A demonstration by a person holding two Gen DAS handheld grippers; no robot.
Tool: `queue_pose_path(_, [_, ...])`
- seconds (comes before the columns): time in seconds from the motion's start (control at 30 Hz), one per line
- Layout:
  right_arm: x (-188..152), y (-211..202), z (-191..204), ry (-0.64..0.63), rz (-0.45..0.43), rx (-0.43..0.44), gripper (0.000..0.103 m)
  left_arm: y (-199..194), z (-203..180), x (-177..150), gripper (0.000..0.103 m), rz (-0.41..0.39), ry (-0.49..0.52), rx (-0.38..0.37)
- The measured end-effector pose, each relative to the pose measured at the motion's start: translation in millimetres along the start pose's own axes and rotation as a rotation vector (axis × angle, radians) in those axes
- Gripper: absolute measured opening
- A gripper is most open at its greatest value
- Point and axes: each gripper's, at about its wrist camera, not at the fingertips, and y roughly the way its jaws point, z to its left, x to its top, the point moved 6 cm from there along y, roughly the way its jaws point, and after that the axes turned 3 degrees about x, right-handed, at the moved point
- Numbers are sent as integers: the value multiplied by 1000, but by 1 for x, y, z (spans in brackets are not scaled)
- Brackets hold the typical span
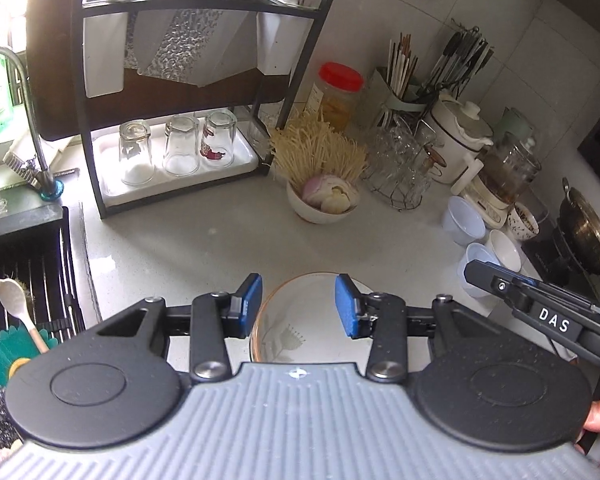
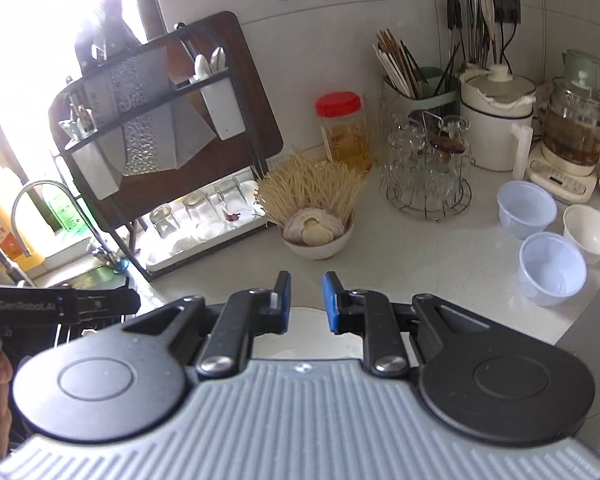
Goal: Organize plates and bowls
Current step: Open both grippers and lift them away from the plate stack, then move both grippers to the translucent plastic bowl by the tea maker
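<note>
A white plate with a brown rim and a leaf print (image 1: 300, 320) lies on the grey counter just below my left gripper (image 1: 299, 306), which is open and empty above it. The plate's white edge (image 2: 306, 332) shows under my right gripper (image 2: 307, 300), which is open with a narrow gap and holds nothing. Two pale blue plastic bowls (image 2: 526, 208) (image 2: 552, 268) and a small white bowl (image 2: 588, 232) stand on the counter at the right. In the left wrist view they sit beyond the right gripper's body (image 1: 540, 304).
A white bowl with onion, garlic and noodles (image 2: 318, 232) stands mid-counter. A black dish rack with upturned glasses (image 1: 176, 148) is at the left, the sink and drain rack (image 1: 24, 280) further left. Glass cup stand (image 2: 428, 176), jars, utensil holders and appliances line the back; a wok (image 1: 588, 232) sits far right.
</note>
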Motion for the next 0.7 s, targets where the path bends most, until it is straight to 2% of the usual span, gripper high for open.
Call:
queue_pose_path(0.33, [5, 1, -19, -13, -1, 9, 22, 7, -18, -2, 46, -21, -23, 43])
queue_pose_path(0.7, [23, 8, -109, 2, -5, -14, 22, 45, -92, 2, 49, -6, -68, 57])
